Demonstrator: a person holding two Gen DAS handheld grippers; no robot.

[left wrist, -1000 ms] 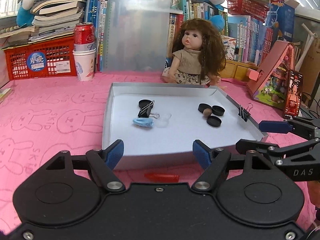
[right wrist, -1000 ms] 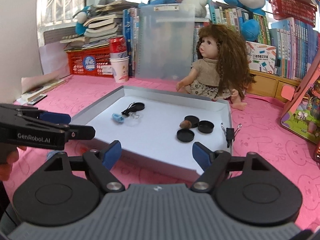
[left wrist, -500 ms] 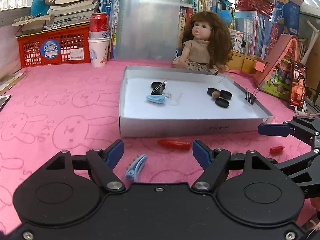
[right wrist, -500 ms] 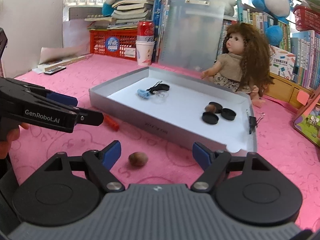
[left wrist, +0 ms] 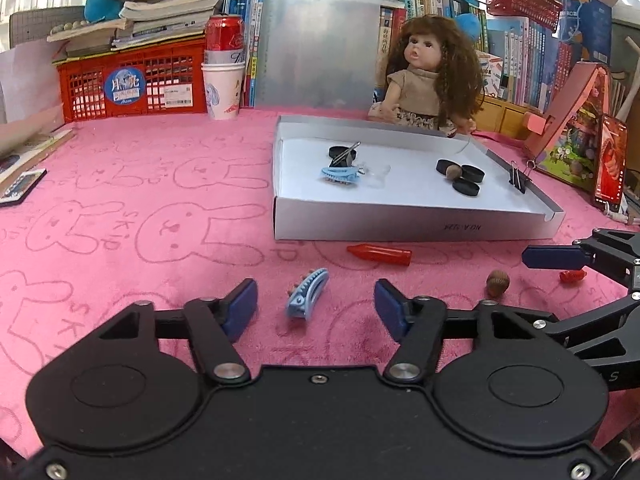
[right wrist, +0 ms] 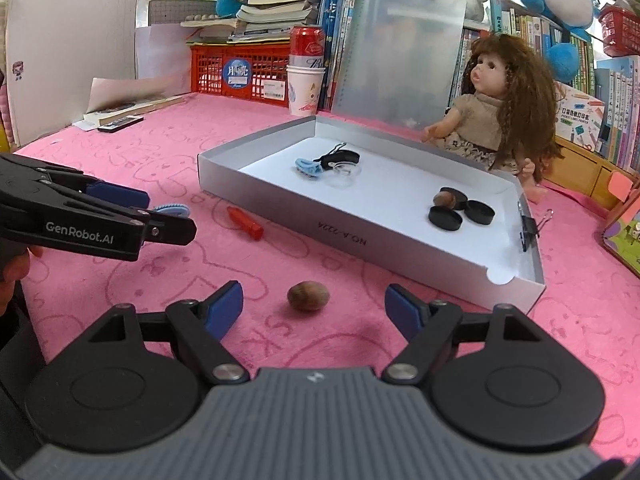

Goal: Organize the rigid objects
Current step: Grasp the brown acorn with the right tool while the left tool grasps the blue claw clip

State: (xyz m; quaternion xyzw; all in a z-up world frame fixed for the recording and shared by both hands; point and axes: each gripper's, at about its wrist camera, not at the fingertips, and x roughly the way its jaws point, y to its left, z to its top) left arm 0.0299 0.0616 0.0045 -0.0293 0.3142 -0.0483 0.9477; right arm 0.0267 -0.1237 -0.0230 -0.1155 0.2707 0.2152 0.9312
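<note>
A blue hair clip (left wrist: 306, 294) lies on the pink cloth between the fingertips of my left gripper (left wrist: 315, 310). Its jaws are closing, and the pads stand clear of the clip. A brown nut (right wrist: 308, 296) sits on the cloth between the fingers of my open right gripper (right wrist: 314, 314), untouched. A red crayon-like stick (left wrist: 380, 254) lies before the silver tray (left wrist: 400, 228). In the tray are another blue clip (left wrist: 339, 174), a black binder clip (left wrist: 344, 152), black caps (left wrist: 466, 180) and a second nut (left wrist: 452, 170).
A doll (left wrist: 428, 80) sits behind the tray, beside a clipboard (left wrist: 320, 36). A red crate (left wrist: 132, 80) and a can on a paper cup (left wrist: 223, 76) stand at the back left. A toy house (left wrist: 572, 136) is on the right. A binder clip (left wrist: 518, 178) grips the tray's rim.
Both grippers drew back from the tray and sank toward the cloth. The loose blue clip and the nut now lie between their fingers. The left jaws have narrowed.
</note>
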